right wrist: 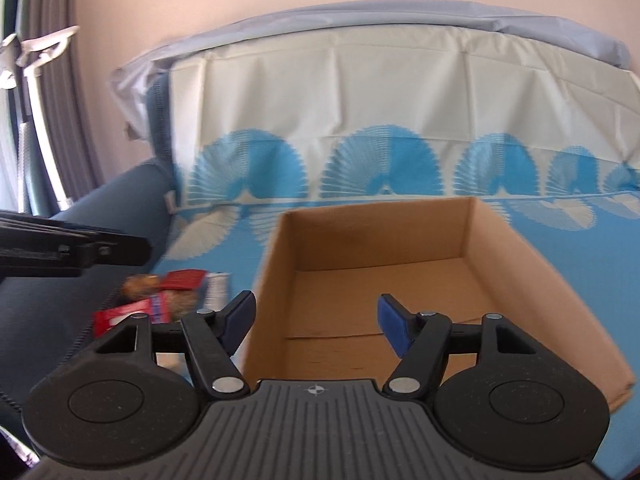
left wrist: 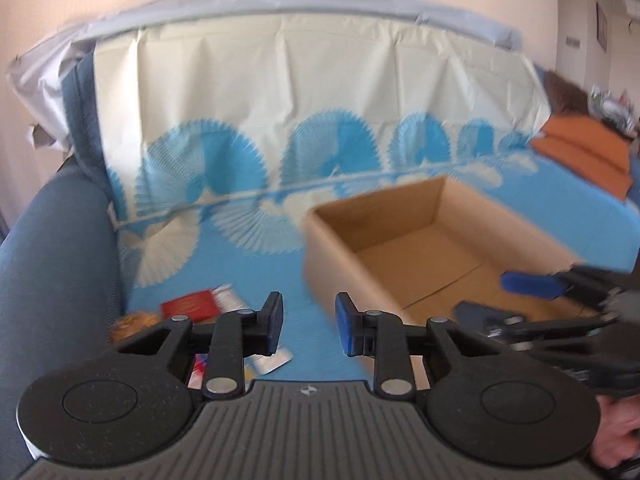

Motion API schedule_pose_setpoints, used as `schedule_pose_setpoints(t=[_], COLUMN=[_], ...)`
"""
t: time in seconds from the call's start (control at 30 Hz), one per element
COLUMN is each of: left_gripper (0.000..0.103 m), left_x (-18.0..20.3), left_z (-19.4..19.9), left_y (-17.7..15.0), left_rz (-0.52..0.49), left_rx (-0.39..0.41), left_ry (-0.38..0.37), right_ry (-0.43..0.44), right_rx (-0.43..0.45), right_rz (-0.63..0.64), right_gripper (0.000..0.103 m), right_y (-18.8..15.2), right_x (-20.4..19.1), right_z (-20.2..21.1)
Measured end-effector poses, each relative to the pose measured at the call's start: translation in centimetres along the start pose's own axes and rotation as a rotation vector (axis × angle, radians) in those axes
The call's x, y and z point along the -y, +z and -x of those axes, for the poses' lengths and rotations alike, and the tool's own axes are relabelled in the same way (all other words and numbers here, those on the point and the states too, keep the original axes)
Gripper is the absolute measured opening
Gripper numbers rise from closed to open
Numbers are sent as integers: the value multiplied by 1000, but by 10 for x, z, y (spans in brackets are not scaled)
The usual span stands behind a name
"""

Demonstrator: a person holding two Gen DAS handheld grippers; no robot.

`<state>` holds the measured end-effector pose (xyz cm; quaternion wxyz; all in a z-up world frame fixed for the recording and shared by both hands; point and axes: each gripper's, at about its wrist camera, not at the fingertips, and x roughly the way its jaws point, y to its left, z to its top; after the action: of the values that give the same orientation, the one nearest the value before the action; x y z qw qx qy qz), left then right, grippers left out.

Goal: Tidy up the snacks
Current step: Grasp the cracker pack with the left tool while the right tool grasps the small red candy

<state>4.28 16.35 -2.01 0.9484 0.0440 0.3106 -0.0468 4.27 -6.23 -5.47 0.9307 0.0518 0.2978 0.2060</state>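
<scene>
An open cardboard box [left wrist: 376, 200] stands empty on the blue-and-white cloth. Left of it lies a small heap of snacks: a red packet [left wrist: 192, 304], a brown snack [left wrist: 132, 320] and a white wrapper [left wrist: 268, 362]. My left gripper [left wrist: 310, 326] hovers open between the heap and the box, its jaws a narrow gap apart with nothing between them. My right gripper [right wrist: 316, 318] is open and empty over the box's near wall [right wrist: 380, 232]. In the right wrist view the red packet [right wrist: 182, 280] and other snacks [right wrist: 140, 286] lie at the left. The right gripper [left wrist: 506, 300] reaches over the box interior.
The patterned cloth [left wrist: 360, 92] covers a sofa seat and backrest. A dark blue armrest [left wrist: 52, 260] bounds the left side beside the snacks. An orange cushion [left wrist: 580, 148] lies at the far right. A hand [left wrist: 616, 440] holds the right gripper. Part of the left gripper [right wrist: 80, 248] crosses the left edge.
</scene>
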Motion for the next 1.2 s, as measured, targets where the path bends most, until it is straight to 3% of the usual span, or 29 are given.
schedule_pose_setpoints(t=[0.1,0.23,0.33,0.4,0.5,0.8,1.2], left_gripper=[31,33,34,39,52,67,78], left_x=[-42,-81,-87,-90,-96,-103,-92], left_z=[-33,-47,-60,-60,-65,-89,-109], left_y=[-24,-58,-68,-70,-70,-71,-80], left_rz=[102,253,225,245,315,406,320], left_rx=[-171,-183,-247,-241,-249,-328,-406], left_ry=[70,51,90,78,49,25,40], right_ry=[75,157,185,189,184,94,-1], right_rx=[-15,-47,-96,-135,-193,-363,-483], right_rz=[37,121,160,176,204,159,133], right_gripper=[68,68,68,68,68,69,70], right_y=[-4,-11,-20,-27,-34,-51,-72], right_x=[-31,-70,-89,-97,-104,-102,-106], right_z=[-7,-18,-30,-41,-56,-107,-149])
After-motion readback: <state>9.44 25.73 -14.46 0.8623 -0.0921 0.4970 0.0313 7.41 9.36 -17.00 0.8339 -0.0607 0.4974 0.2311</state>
